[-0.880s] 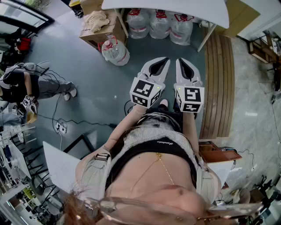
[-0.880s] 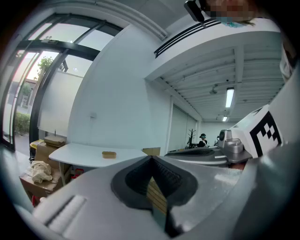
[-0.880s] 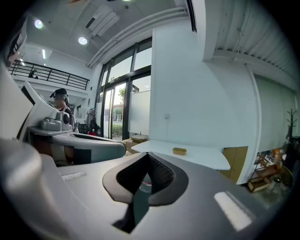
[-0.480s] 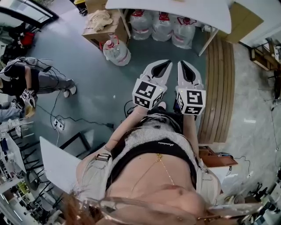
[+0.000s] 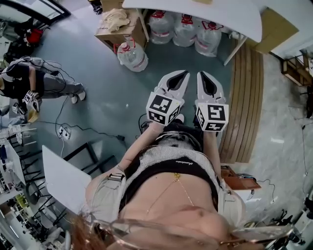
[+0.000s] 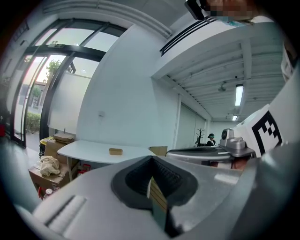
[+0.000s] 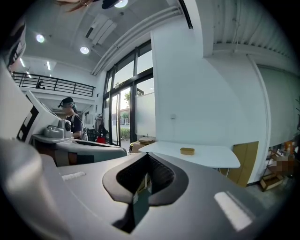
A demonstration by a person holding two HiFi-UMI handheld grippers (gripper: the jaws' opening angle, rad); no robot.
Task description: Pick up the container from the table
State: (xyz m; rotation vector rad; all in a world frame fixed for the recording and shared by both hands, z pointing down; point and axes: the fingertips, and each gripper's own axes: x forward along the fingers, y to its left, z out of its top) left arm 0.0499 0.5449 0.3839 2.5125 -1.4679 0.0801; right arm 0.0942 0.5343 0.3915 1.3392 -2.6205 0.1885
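Note:
The container (image 6: 115, 151) is a small tan box that lies on a white table (image 6: 89, 151) some way ahead of me. It also shows in the right gripper view as the container (image 7: 187, 150) on the table (image 7: 211, 158). In the head view the table (image 5: 195, 14) is at the top edge. My left gripper (image 5: 185, 72) and right gripper (image 5: 200, 73) are held side by side in front of the person's body, over the floor and well short of the table. Both are shut and hold nothing; the left gripper (image 6: 151, 158) and right gripper (image 7: 148, 155) show their jaws closed together.
Three water jugs (image 5: 185, 29) stand under the table and another jug (image 5: 132, 56) is on the floor beside a cardboard box (image 5: 117, 24). A wooden slatted strip (image 5: 244, 97) runs along the right. A person (image 5: 34, 83) sits at left, near cables and a power strip (image 5: 64, 131).
The table, jugs and box have slid slightly down and nearer in the head view, and the grippers sit a little lower in it. Both stay shut.

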